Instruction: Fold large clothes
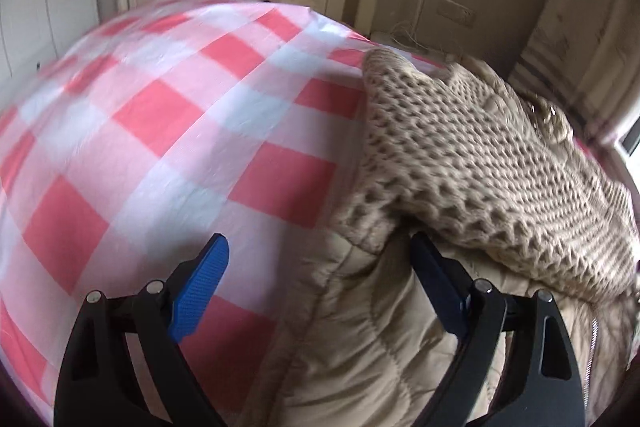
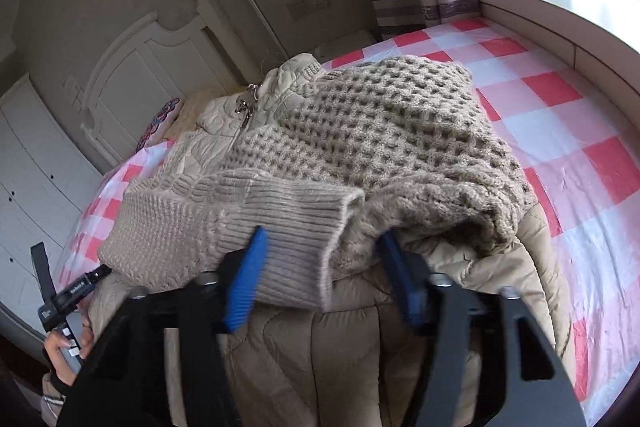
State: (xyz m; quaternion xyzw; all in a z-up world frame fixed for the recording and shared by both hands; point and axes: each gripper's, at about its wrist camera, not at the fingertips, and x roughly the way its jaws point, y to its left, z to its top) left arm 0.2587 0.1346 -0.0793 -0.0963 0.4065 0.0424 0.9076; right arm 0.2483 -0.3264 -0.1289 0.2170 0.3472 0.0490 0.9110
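Note:
A beige quilted jacket with chunky knit sleeves (image 2: 360,131) lies on the bed, zip at its collar. One ribbed knit cuff (image 2: 288,223) is folded across the body. My right gripper (image 2: 320,259) is open, its blue fingers either side of that cuff, just above the quilted hem (image 2: 344,355). In the left wrist view the knit sleeve (image 1: 460,163) lies over the quilted body (image 1: 360,339). My left gripper (image 1: 320,267) is open over the jacket's left edge, holding nothing.
The jacket rests on a pink and white checked bed sheet (image 1: 160,131). A white headboard (image 2: 132,67) and a patterned pillow (image 2: 160,119) are at the far end. A window sill (image 2: 560,27) and curtain border the right side. White wardrobe doors (image 2: 32,179) stand left.

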